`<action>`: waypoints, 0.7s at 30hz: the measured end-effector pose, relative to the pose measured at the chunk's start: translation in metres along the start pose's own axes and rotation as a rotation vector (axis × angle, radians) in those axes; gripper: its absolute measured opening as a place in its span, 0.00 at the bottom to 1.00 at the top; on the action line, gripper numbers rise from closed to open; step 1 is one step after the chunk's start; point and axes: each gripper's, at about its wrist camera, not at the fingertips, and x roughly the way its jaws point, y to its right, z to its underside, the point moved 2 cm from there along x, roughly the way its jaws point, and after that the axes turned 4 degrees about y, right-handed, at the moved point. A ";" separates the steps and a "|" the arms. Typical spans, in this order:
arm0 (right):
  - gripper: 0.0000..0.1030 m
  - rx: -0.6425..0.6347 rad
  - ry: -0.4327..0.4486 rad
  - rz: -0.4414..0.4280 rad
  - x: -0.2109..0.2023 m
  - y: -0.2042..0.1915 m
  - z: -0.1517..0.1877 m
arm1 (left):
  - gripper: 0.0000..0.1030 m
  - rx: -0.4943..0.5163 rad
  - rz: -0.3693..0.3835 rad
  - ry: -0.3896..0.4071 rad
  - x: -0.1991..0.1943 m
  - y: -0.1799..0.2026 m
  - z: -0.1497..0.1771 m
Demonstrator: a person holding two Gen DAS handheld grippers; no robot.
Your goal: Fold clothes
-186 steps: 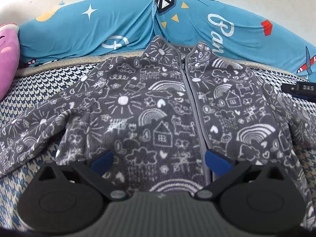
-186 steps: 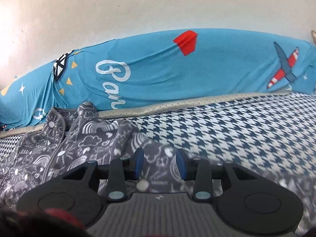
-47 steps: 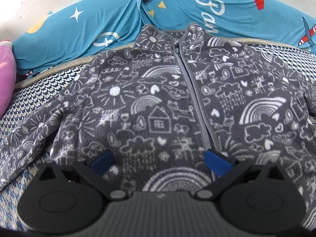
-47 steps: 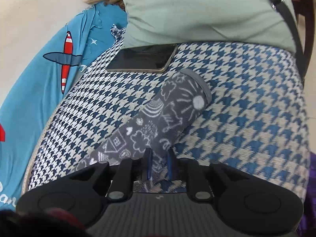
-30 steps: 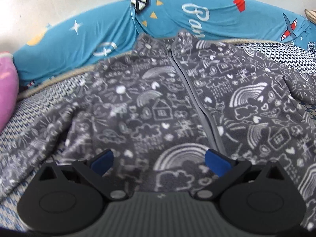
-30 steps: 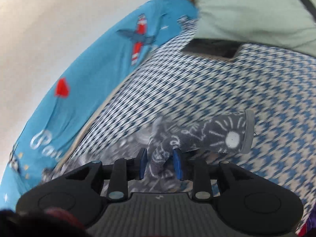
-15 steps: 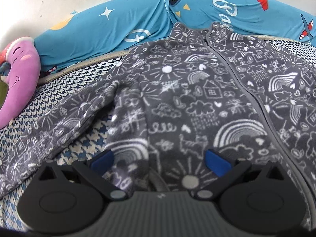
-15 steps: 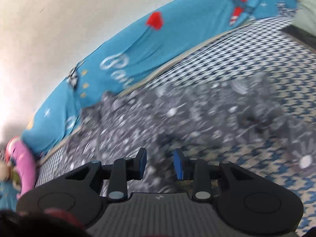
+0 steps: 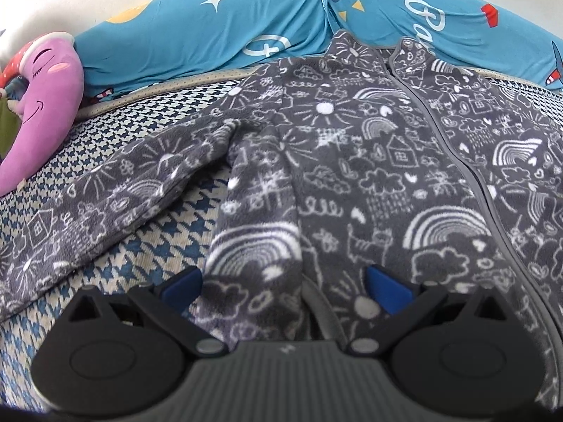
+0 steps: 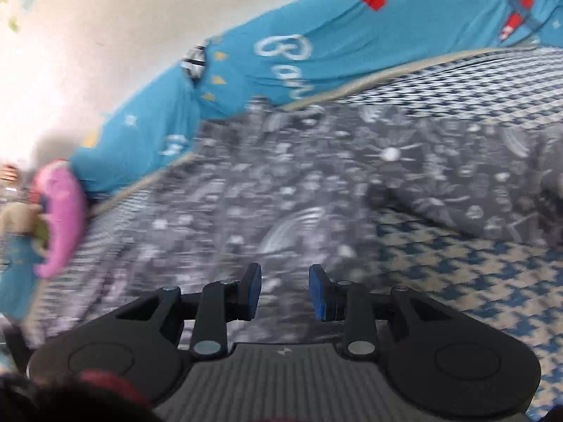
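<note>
Left wrist view: the grey fleece jacket (image 9: 369, 176), printed with white doodles, lies front-up on the houndstooth bed cover (image 9: 169, 246), its collar against the blue printed bolster (image 9: 211, 42) at the back. Its zip runs down the middle toward the lower right, and the right part of the body is cut off by the frame edge. One sleeve (image 9: 105, 204) stretches toward the lower left, its cuff out of view. A fold of the body sits between sleeve and front. The left gripper (image 9: 283, 286) stands with its jaws wide apart over the jacket's lower edge; fleece lies between the blue pads but neither pad presses on it. The hem is hidden behind the gripper body. A purple plush toy (image 9: 45, 105) lies at the left edge.

Right wrist view: the picture is smeared by motion, so the jacket's print (image 10: 299, 183) is hard to read. The other sleeve (image 10: 475, 197) trails off the right edge. The right gripper (image 10: 285, 292) has its jaws partly open, with nothing gripped; the fleece lies beyond and below the pads. The plush toy (image 10: 59, 218) shows as a pink blur at left.
</note>
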 end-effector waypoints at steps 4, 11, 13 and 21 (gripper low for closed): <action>0.24 -0.012 -0.031 0.106 0.016 0.010 0.003 | 1.00 0.005 -0.011 -0.011 0.001 0.003 -0.001; 0.10 0.105 -0.056 0.157 0.028 0.038 0.003 | 1.00 -0.005 0.000 -0.036 0.004 0.001 -0.002; 0.09 0.155 -0.057 0.143 0.027 0.045 0.003 | 1.00 -0.005 0.002 -0.036 0.005 0.000 -0.001; 0.18 0.110 -0.007 0.137 0.006 0.025 0.003 | 1.00 -0.002 -0.013 -0.026 0.002 0.003 -0.003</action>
